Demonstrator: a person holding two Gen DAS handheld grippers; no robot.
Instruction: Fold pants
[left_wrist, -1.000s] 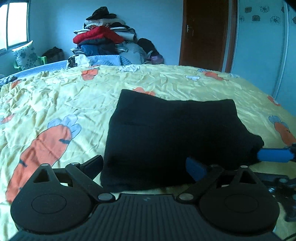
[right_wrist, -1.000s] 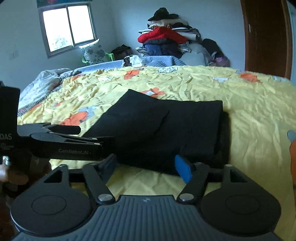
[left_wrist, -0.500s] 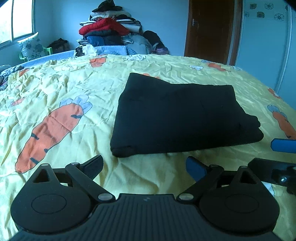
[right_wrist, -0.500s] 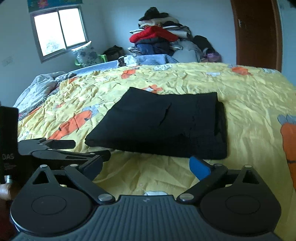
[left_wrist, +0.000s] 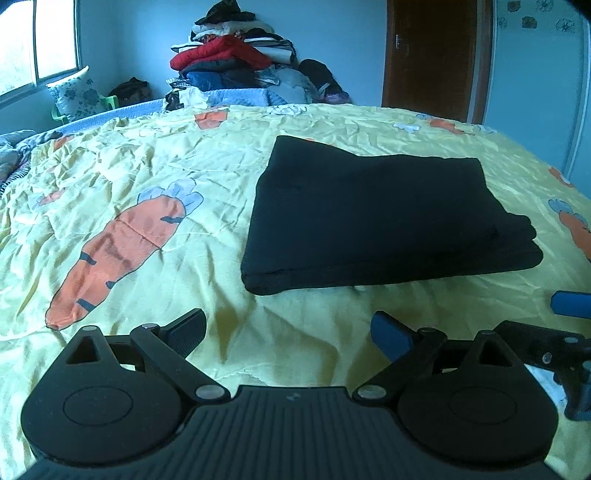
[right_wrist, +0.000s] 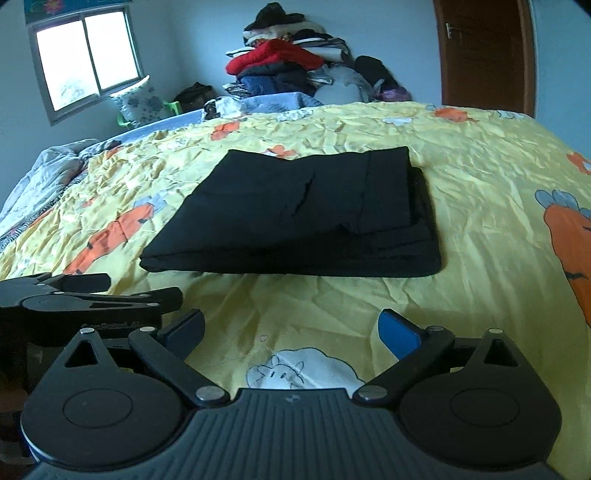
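Observation:
The black pants (left_wrist: 376, 218) lie folded into a flat rectangle on the yellow carrot-print bedspread (left_wrist: 147, 177). They also show in the right wrist view (right_wrist: 306, 218), with a shorter layer on top. My left gripper (left_wrist: 288, 334) is open and empty, held above the bedspread short of the pants' near edge. My right gripper (right_wrist: 291, 332) is open and empty, also short of the near edge. The left gripper shows at the left of the right wrist view (right_wrist: 92, 295). A blue fingertip of the right gripper shows at the right edge of the left wrist view (left_wrist: 570, 304).
A tall pile of clothes (left_wrist: 236, 62) stands beyond the far side of the bed. A brown door (left_wrist: 432, 55) is at the back right. A window (right_wrist: 85, 62) and a floral pillow (right_wrist: 138, 99) are at the back left. A grey blanket (right_wrist: 48, 173) lies at the bed's left edge.
Both grippers have pulled back from the pants' near edge and risen. The folded pants lie free on the bed and look further away now.

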